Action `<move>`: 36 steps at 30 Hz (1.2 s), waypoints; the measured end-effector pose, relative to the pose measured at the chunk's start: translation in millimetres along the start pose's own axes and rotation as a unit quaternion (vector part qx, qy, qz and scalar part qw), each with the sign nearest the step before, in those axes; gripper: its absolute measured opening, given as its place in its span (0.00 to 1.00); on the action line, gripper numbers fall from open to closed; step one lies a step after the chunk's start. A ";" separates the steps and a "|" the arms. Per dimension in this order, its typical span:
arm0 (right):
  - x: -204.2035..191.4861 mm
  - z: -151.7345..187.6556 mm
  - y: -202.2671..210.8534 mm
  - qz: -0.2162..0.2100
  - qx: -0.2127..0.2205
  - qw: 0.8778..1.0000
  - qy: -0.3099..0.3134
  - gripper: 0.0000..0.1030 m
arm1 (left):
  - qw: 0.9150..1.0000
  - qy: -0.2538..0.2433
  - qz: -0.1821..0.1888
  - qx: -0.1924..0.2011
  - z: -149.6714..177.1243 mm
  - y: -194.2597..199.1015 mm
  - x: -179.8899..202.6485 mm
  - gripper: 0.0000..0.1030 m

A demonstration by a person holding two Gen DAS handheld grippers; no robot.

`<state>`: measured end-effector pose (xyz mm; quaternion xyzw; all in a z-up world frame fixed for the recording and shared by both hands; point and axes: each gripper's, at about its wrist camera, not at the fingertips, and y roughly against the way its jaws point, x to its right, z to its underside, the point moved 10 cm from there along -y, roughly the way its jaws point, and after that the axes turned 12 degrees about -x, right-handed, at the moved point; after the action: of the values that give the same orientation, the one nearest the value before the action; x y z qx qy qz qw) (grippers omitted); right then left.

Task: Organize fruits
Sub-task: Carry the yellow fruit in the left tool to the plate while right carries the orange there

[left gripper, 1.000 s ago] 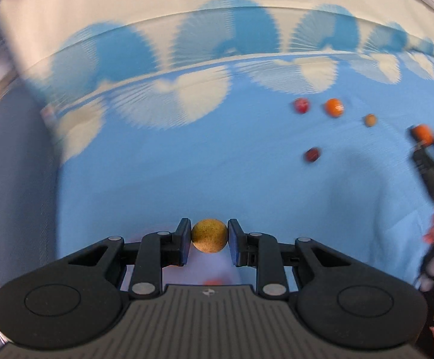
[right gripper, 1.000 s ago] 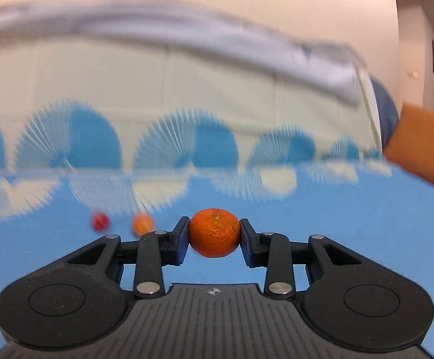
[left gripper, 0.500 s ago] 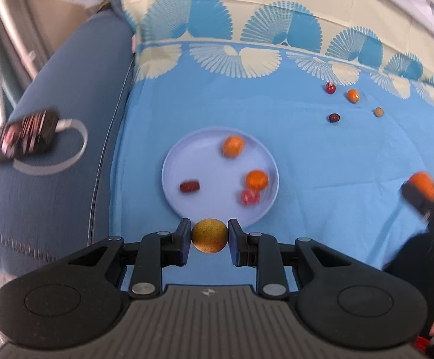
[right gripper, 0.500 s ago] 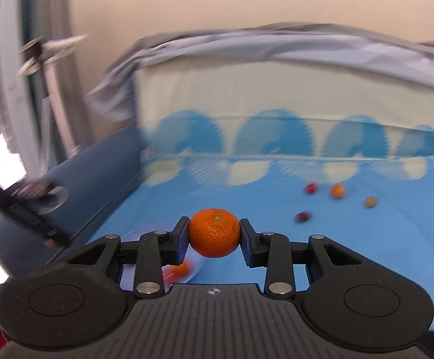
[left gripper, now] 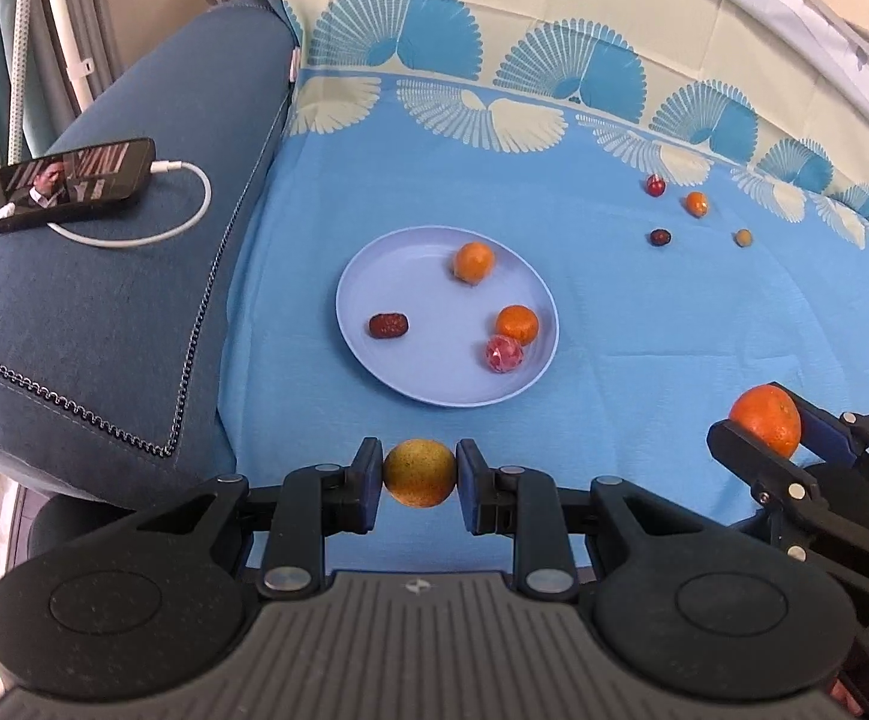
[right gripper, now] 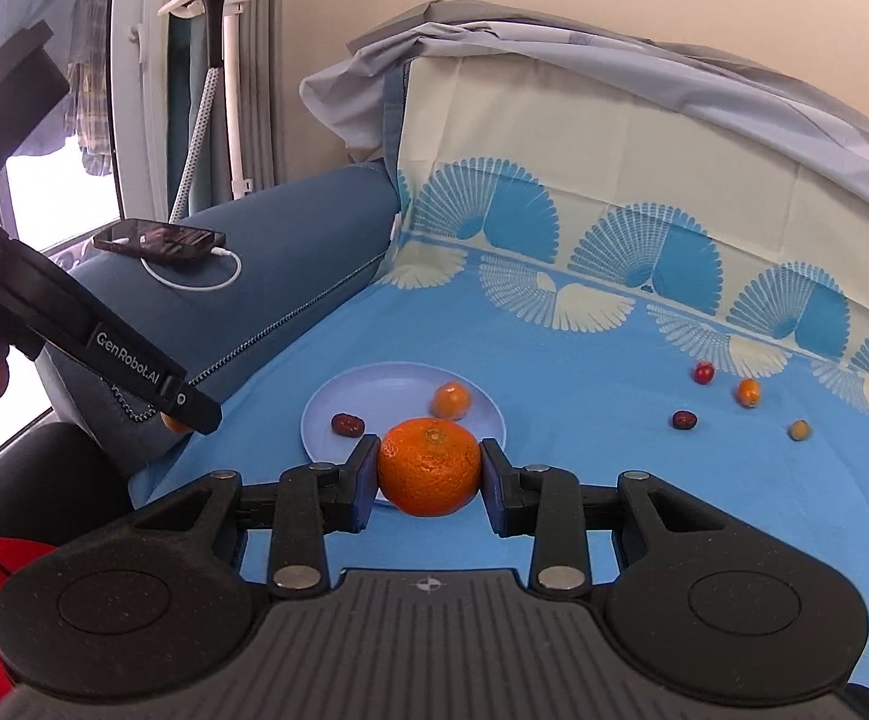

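My left gripper (left gripper: 420, 474) is shut on a small yellow-brown fruit (left gripper: 420, 473), held above the blue cloth just short of a pale blue plate (left gripper: 374, 276). The plate holds two small oranges (left gripper: 474, 261) (left gripper: 517, 324), a dark red date (left gripper: 388, 325) and a pink-red fruit (left gripper: 504, 354). My right gripper (right gripper: 428, 474) is shut on a large orange mandarin (right gripper: 428, 465), near the plate's front edge (right gripper: 326, 408); it also shows in the left wrist view (left gripper: 765, 420). Several small fruits (left gripper: 697, 203) (right gripper: 683, 419) lie loose on the cloth far right.
A blue sofa armrest (left gripper: 104, 300) on the left carries a phone (left gripper: 59, 185) with a white cable (left gripper: 188, 210). The patterned cloth's backrest (right gripper: 614, 150) rises behind. A garment steamer (right gripper: 218, 30) stands by the window. The left tool's body (right gripper: 74, 324) crosses the right view's left side.
Both grippers swung left and pulled back from the loose fruits, still holding their fruit. The plate, armrest and phone came into view; the right gripper now sits close beside the left.
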<state>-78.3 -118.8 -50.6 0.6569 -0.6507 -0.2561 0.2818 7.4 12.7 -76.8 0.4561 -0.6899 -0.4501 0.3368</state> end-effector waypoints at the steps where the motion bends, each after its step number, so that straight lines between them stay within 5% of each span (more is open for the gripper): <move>1: -0.2 -0.1 -1.4 0.002 -0.002 1.000 0.001 0.36 | 1.000 0.000 0.003 0.001 -0.6 0.4 0.7 0.28; 36: -4.6 -3.6 -21.6 0.011 -0.024 1.000 0.016 0.36 | 1.000 0.015 0.014 0.012 -24.0 -3.0 -10.1 0.28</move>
<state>-60.5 -114.2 -63.3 0.6469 -0.6469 -0.2577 0.3109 33.0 14.1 -71.3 0.4575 -0.6962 -0.4300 0.3479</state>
